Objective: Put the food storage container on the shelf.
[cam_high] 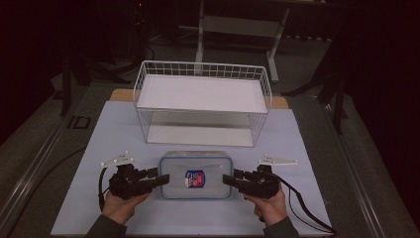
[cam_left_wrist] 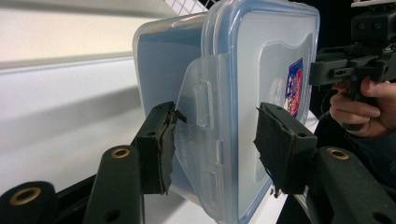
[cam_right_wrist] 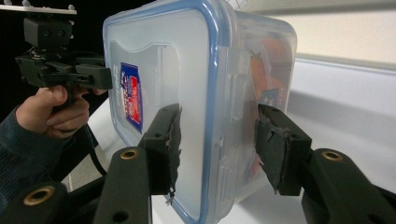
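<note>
A clear plastic container [cam_high: 195, 177] with a blue-rimmed lid and a red and blue label sits level between my two grippers, over the front of the pale mat [cam_high: 99, 144]. My left gripper [cam_high: 162, 179] is shut on its left end, pads pressing lid and base beside the latch [cam_left_wrist: 205, 102]. My right gripper [cam_high: 229, 179] is shut on the right end the same way. In the left gripper view the container [cam_left_wrist: 261, 60] fills the space between the jaws of the left gripper [cam_left_wrist: 215, 135]. In the right gripper view the right gripper [cam_right_wrist: 217, 135] clamps the container [cam_right_wrist: 159, 56], with something orange [cam_right_wrist: 266, 70] inside.
A white wire basket shelf [cam_high: 203, 69] with two tiers stands just behind the container at the back of the mat. Dark floor and table legs lie beyond. Cables trail from both grippers along the mat's front corners.
</note>
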Demonstrator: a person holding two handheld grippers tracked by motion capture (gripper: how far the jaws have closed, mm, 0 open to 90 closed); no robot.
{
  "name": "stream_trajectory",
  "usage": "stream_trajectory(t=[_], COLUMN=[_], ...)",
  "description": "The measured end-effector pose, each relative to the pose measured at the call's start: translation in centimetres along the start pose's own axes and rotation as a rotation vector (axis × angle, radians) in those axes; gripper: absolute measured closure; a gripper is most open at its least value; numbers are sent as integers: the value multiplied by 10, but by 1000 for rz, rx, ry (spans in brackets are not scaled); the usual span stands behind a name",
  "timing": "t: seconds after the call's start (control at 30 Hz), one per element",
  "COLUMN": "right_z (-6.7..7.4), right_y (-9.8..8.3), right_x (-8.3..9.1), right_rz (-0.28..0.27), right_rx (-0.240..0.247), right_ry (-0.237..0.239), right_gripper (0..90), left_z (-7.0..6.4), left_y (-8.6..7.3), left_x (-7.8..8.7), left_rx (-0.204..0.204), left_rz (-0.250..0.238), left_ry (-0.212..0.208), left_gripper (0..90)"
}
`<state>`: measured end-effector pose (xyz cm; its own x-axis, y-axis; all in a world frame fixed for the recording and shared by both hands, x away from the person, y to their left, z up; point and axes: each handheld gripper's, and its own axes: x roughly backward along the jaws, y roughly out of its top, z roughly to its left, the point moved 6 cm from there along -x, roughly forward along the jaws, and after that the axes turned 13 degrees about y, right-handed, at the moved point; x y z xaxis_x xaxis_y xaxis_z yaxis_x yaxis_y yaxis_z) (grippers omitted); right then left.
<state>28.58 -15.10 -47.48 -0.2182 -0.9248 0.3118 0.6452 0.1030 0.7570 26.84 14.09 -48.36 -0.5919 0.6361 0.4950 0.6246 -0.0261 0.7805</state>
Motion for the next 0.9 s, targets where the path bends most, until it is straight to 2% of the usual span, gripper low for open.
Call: stream_trajectory(t=[0.5, 0.57, 0.9], right_z=[20, 22, 33], right_y=[36, 42, 69], right_x=[18, 20, 24], right_rz=[-64, -68, -112], right_rx=[89, 102, 152], right_ry=[-4, -7, 2], right_gripper=[515, 515, 515], left_z=[-18, -20, -25], left_y=[44, 51, 83], left_x=[15, 18, 31], left_rx=[-83, -101, -142], left_rz=[-60, -73, -128], left_ry=[5, 6, 16], left_gripper=[484, 484, 484])
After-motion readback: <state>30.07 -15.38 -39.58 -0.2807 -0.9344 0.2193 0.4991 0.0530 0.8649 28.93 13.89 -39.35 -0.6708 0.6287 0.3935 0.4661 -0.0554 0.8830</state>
